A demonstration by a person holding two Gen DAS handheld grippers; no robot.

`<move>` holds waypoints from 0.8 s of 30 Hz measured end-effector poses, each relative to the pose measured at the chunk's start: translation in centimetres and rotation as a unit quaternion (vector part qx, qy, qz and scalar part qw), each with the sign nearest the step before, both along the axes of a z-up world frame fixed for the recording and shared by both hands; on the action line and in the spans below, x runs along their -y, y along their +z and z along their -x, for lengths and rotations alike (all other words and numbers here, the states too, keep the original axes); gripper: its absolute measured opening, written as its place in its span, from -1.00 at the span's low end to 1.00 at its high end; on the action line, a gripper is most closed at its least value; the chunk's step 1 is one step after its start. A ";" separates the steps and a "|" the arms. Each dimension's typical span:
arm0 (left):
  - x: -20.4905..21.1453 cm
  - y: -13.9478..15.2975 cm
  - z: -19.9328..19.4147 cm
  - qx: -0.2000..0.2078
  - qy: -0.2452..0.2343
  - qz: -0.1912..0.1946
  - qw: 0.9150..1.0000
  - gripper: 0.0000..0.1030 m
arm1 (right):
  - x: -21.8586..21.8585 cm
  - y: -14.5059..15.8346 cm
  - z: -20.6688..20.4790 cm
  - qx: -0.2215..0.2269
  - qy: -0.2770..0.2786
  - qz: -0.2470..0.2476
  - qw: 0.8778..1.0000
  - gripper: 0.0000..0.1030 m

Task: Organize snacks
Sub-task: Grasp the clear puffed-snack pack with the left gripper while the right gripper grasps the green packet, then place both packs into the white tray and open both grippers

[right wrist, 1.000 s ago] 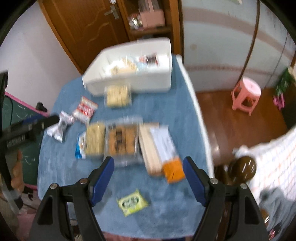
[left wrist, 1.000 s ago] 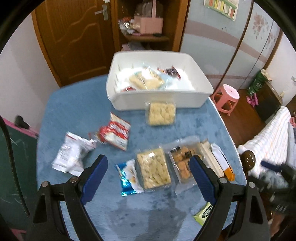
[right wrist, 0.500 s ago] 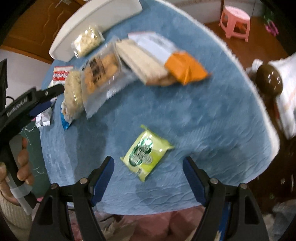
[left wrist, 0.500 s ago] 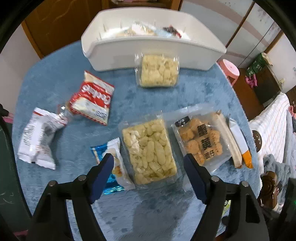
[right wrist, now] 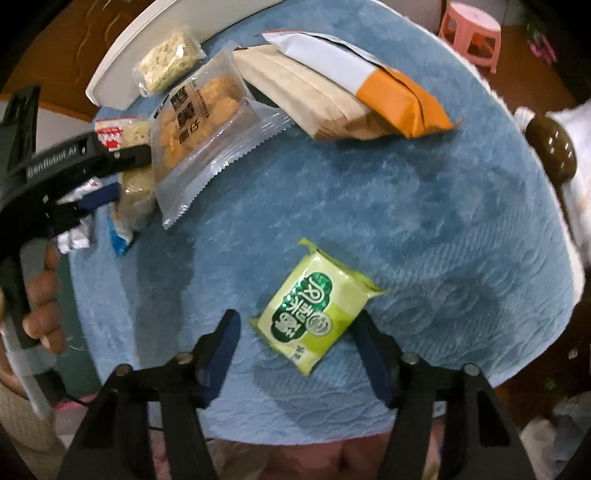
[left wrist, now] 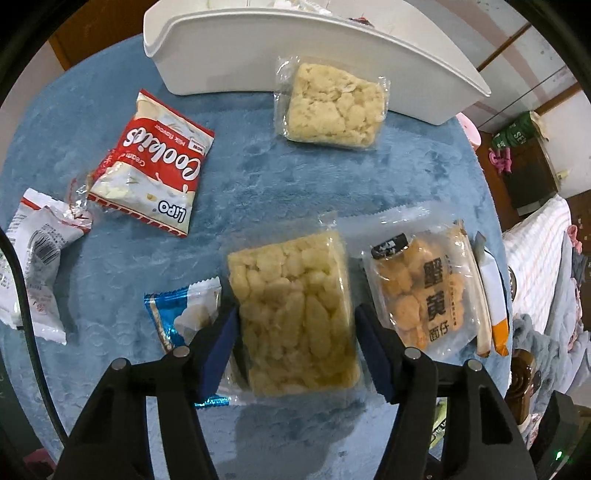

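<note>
My left gripper (left wrist: 295, 325) is open, its blue pads on either side of a clear pack of pale puffed snacks (left wrist: 295, 310) lying on the blue table cloth (left wrist: 258, 177). My right gripper (right wrist: 295, 332) is open and straddles a green snack packet (right wrist: 314, 306) near the table's front edge. The white bin (left wrist: 280, 51) with snacks inside stands at the far side. The left gripper also shows in the right wrist view (right wrist: 107, 177), held by a hand.
Around lie a red Lipo cookies bag (left wrist: 151, 162), a white wrapper (left wrist: 33, 258), a blue packet (left wrist: 184, 317), a second puffed pack (left wrist: 332, 107) against the bin, an orange-nugget pack (left wrist: 424, 291) and an orange-white bag (right wrist: 354, 81). A pink stool (right wrist: 472, 29) stands beyond the table.
Both grippers have dropped lower and closer. The left one now straddles the puffed pack; the right one now straddles the green packet. Both stay open.
</note>
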State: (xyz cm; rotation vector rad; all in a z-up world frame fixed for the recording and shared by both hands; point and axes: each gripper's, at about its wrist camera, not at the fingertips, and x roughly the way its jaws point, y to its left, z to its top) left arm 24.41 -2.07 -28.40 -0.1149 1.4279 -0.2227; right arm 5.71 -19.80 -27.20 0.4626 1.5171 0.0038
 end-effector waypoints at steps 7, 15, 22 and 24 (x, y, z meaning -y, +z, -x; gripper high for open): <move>0.6 -1.5 -0.9 -0.021 -0.011 -0.011 1.000 0.31 | -1.1 0.0 -0.3 0.014 0.030 0.045 0.998 -0.03; 0.4 -0.9 0.0 -0.020 -0.003 -0.003 1.000 0.18 | -0.5 1.3 0.0 0.038 0.038 0.013 0.999 -0.07; -1.0 5.1 2.0 0.033 0.003 0.022 0.999 0.17 | 0.2 5.2 -1.0 0.103 0.044 -0.021 0.993 -0.07; -1.4 7.7 2.2 0.055 0.003 0.025 0.998 0.17 | 0.0 6.6 -1.8 0.123 0.050 -0.012 0.991 -0.07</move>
